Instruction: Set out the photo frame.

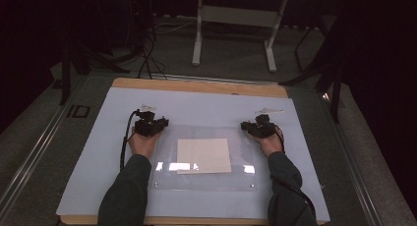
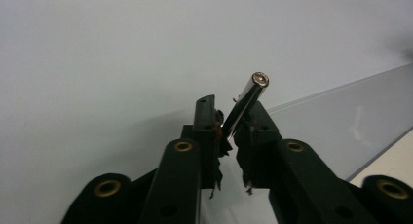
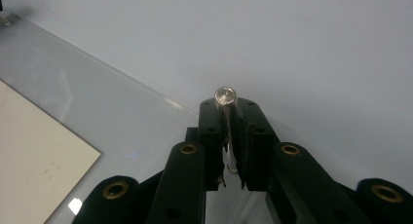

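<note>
Two shiny metal rods are in play: your left gripper [image 2: 233, 136] has closed its jaws on a tilted rod [image 2: 248, 100], and your right gripper [image 3: 229, 136] pinches an upright rod [image 3: 225, 100]. Both hover over the white-covered bench [image 1: 113, 137], either side of the clear sheet [image 1: 206, 179] carrying the cream paper [image 1: 203, 155]. Watch the left rod: held askew, it could pivot or slip out if you press its tip down.
</note>
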`<control>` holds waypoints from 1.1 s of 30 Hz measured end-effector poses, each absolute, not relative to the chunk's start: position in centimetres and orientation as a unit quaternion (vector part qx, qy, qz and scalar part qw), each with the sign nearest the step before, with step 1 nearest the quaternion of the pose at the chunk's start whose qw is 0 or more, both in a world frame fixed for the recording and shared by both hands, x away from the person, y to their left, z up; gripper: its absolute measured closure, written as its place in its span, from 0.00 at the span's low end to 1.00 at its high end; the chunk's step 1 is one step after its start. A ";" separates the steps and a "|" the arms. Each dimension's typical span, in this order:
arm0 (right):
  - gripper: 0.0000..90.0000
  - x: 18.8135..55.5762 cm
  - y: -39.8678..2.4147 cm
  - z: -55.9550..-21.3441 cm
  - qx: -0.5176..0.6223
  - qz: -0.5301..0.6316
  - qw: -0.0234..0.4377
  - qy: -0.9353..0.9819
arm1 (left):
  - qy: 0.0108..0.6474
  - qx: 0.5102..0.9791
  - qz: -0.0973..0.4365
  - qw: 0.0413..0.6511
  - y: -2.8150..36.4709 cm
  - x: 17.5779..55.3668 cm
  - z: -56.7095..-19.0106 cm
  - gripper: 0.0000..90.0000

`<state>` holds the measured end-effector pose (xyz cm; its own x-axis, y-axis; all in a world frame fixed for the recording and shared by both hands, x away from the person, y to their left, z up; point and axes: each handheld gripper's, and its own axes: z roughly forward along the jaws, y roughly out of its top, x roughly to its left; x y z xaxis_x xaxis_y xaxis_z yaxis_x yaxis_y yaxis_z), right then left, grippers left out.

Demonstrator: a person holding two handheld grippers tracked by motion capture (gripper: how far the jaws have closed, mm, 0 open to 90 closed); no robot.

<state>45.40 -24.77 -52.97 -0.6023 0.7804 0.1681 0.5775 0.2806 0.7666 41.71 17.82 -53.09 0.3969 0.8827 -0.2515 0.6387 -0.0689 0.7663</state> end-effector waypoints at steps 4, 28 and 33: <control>0.87 45.2 -24.8 -52.9 0.432 0.421 0.129 0.787 | 0.521 0.719 0.160 0.432 18.0 41.4 -52.9 0.79; 0.94 43.5 -25.1 -51.4 0.400 0.444 0.193 0.778 | 0.470 0.740 0.187 0.444 19.0 40.5 -51.7 0.71; 0.94 43.5 -25.2 -51.5 0.402 0.447 0.191 0.776 | 0.469 0.737 0.195 0.445 18.9 40.5 -51.6 0.73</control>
